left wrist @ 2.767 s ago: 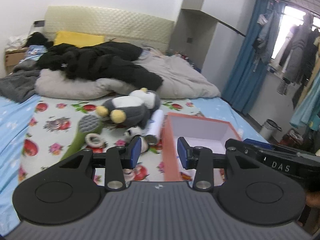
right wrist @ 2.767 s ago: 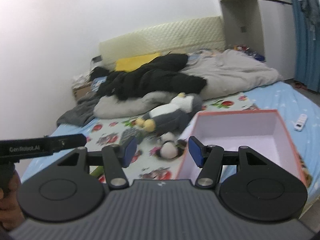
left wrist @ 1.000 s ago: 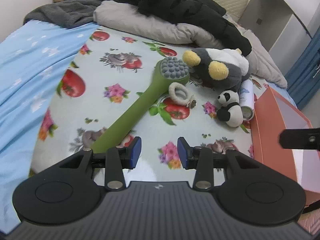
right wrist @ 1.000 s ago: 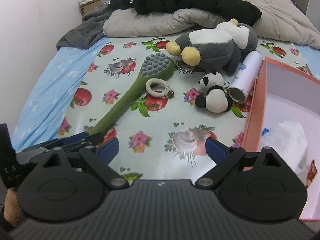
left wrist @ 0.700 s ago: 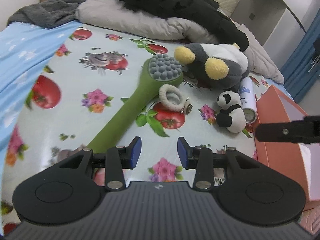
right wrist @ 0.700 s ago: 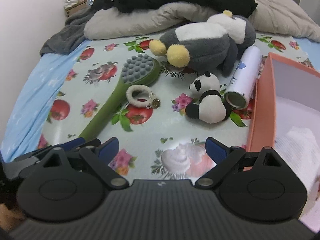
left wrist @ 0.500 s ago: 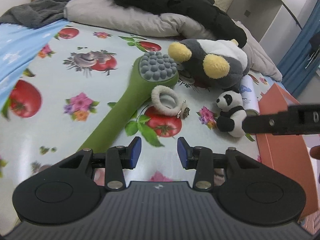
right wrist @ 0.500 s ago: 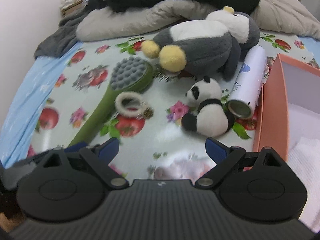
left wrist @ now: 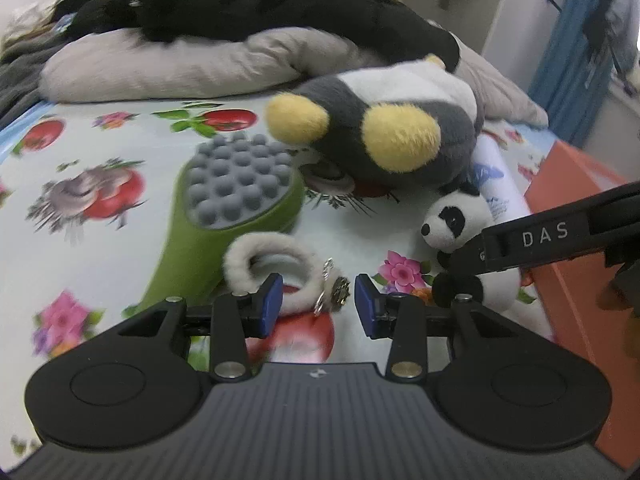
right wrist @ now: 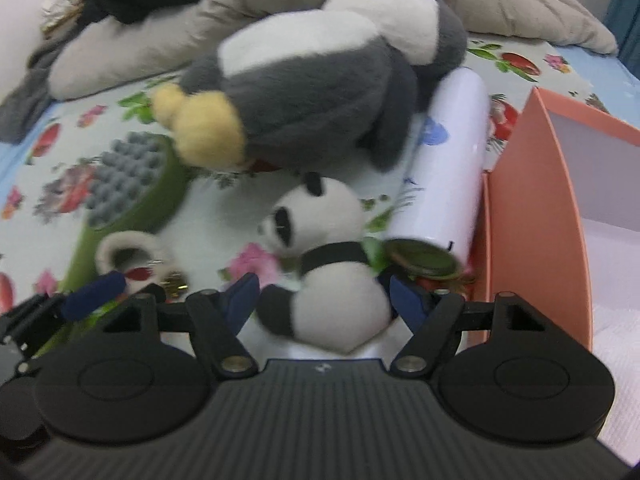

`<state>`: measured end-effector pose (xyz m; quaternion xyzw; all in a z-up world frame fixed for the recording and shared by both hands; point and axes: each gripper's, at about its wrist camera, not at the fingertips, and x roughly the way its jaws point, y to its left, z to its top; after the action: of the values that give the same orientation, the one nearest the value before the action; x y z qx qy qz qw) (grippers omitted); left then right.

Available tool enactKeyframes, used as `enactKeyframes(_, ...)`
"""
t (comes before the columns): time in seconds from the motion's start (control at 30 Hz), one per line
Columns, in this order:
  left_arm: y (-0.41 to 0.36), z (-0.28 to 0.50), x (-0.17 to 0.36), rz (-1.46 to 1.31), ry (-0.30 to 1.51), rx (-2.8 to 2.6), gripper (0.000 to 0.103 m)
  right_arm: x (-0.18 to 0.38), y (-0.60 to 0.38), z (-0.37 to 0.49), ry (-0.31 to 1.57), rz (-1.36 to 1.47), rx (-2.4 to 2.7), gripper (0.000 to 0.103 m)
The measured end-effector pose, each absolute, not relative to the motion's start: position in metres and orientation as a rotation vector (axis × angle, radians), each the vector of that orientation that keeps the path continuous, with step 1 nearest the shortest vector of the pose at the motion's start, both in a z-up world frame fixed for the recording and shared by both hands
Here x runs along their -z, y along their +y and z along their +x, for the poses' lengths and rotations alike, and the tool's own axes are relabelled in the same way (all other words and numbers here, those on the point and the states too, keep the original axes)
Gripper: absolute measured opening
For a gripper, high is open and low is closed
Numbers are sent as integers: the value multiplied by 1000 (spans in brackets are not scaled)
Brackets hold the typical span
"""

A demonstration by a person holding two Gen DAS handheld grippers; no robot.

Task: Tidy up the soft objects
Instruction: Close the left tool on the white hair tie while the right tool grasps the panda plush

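Observation:
A small panda plush (right wrist: 332, 280) lies on the flowered sheet; my right gripper (right wrist: 326, 300) is open with a finger on each side of its body. It also shows in the left wrist view (left wrist: 456, 220). My left gripper (left wrist: 318, 304) is open, its fingers either side of a fluffy white hair tie (left wrist: 276, 264) with a metal charm. A grey penguin plush (left wrist: 384, 132) with yellow feet lies behind. The orange box (right wrist: 536, 208) holds a white cloth (right wrist: 616, 344).
A green massage brush (left wrist: 236, 200) with a grey knobbed head lies left of the hair tie. A white spray can (right wrist: 448, 164) lies between panda and box. Pillows and black clothes (left wrist: 248, 12) are heaped at the back.
Both grippers have moved forward and down to the bed. The right one's fingers now flank the panda. The left one's fingers have reached the hair tie.

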<state>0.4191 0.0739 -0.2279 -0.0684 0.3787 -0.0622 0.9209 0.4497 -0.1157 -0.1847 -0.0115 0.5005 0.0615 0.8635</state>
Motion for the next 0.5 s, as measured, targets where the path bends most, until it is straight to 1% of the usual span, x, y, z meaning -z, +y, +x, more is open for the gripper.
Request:
enactKeyframes(0.13, 64, 433, 240, -68, 797, 136, 45, 197, -119, 457, 1067, -28, -107, 74)
enactKeyframes(0.17, 63, 435, 243, -59, 799, 138, 45, 199, -119, 458, 1071, -30, -107, 75)
enactKeyframes(0.23, 61, 436, 244, -47, 791, 136, 45, 203, -120, 461, 1076, -32, -101, 72)
enactKeyframes(0.3, 62, 437, 244, -56, 796, 130, 40, 203, -121, 463, 1075, -37, -98, 68)
enactKeyframes(0.33, 63, 438, 244, -68, 799, 128, 28, 203, -121, 464, 1074, -39, -103, 67)
enactKeyframes(0.4, 65, 436, 243, -87, 806, 115, 26, 200, -121, 463, 1070, -37, -108, 58)
enactKeyframes(0.5, 67, 428, 236, -121, 807, 118, 24, 195, -121, 459, 1073, -24, -120, 54)
